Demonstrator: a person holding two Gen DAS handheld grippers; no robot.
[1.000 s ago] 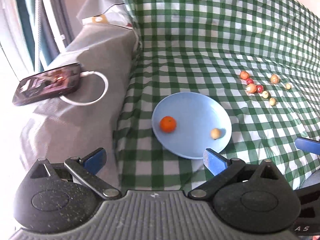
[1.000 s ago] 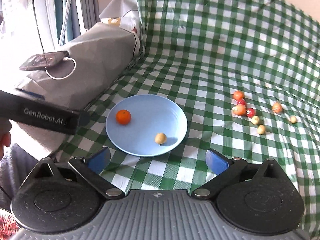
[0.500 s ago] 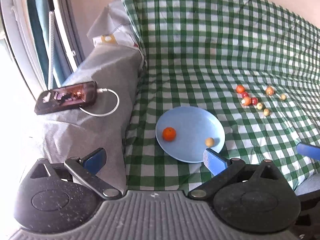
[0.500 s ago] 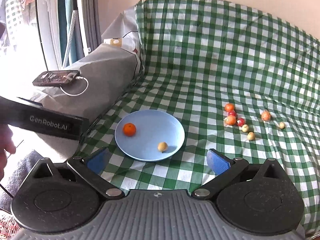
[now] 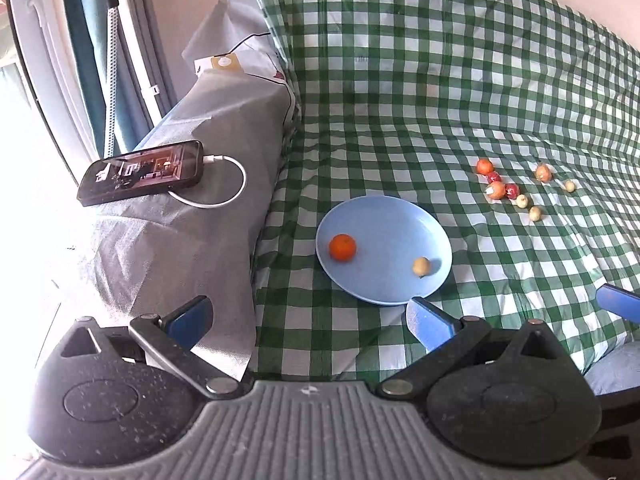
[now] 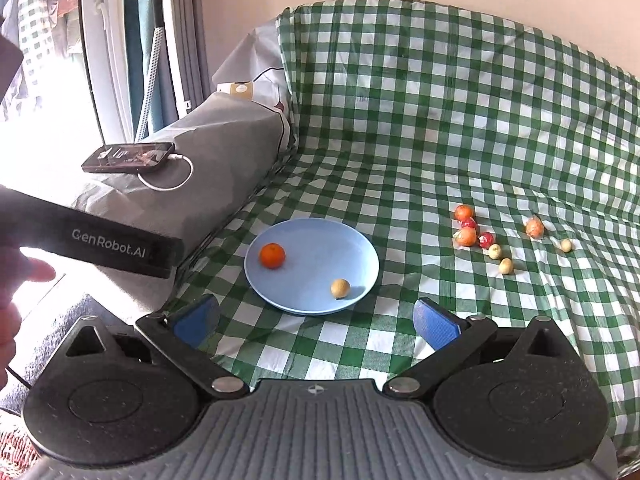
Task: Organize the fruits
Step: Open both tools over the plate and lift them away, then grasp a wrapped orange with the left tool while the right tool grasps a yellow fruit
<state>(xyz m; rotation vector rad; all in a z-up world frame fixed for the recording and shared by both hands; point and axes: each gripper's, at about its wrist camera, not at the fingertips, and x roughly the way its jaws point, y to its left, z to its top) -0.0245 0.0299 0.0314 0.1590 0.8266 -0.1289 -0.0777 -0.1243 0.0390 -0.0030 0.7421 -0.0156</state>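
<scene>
A blue plate (image 5: 396, 216) (image 6: 320, 236) lies on the green checked cloth. It holds an orange mandarin (image 5: 342, 247) (image 6: 272, 255) and a small beige fruit (image 5: 421, 266) (image 6: 340, 288). Several small orange, red and beige fruits (image 5: 508, 190) (image 6: 484, 238) lie loose on the cloth to the plate's right. My left gripper (image 5: 308, 320) is open and empty, held back near the cloth's front edge. My right gripper (image 6: 316, 320) is open and empty, short of the plate. One right fingertip (image 5: 618, 306) shows in the left wrist view.
A phone (image 5: 142, 172) (image 6: 128, 157) on a white charging cable lies on a grey covered armrest (image 5: 208, 152) left of the cloth. The left gripper's black body (image 6: 92, 236) crosses the right wrist view at left. A window and curtains stand at far left.
Both grippers have drawn back and up from the plate, so the plate and fruits look smaller and farther. Nothing was grasped; the fruits have not moved.
</scene>
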